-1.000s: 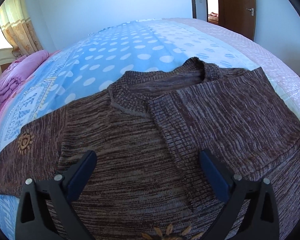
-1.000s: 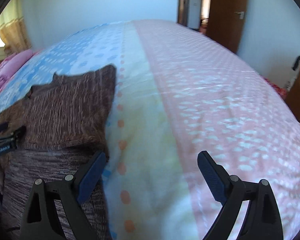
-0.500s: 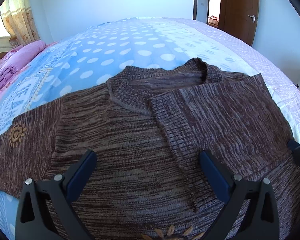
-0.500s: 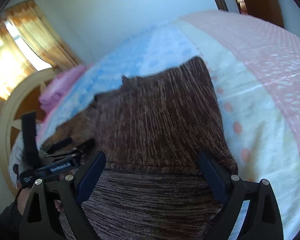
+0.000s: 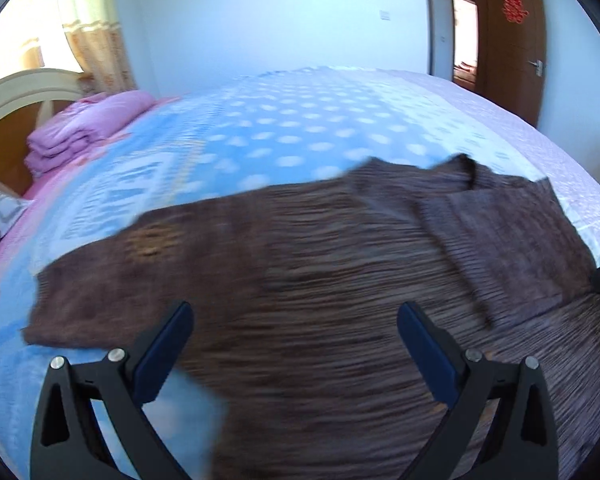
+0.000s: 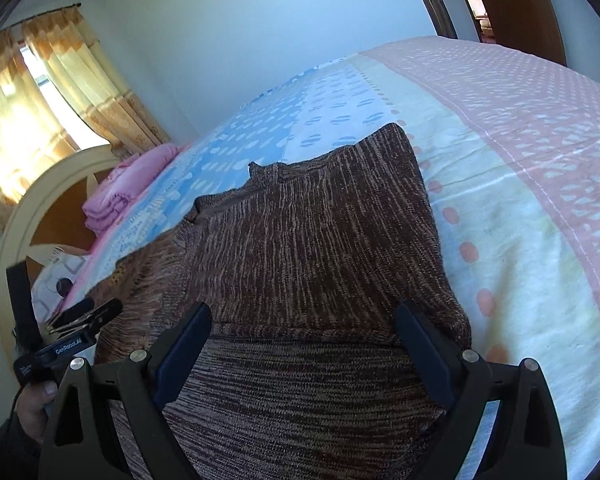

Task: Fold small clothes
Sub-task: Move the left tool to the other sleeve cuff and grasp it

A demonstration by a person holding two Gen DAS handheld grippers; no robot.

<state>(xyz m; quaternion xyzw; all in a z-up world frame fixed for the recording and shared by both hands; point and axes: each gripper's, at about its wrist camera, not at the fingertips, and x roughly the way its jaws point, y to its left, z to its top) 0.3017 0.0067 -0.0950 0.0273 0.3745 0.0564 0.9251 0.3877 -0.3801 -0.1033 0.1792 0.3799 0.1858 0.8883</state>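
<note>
Sweater [image 6: 308,240] flat on bed [image 6: 520,200], right sleeve folded in; left gripper [image 5: 292,344] and right gripper [image 6: 302,340] both spread, empty, lining up for left sleeve [image 5: 112,280].

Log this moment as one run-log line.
task: fold sweater | sweater: flat on bed, one sleeve folded in, other still out | left gripper: open, empty | right gripper: open, empty, above sweater

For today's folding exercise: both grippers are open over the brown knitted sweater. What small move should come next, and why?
Probably lower the left gripper onto the unfolded sleeve of the brown knitted sweater; the other sleeve already lies folded across it.
</note>
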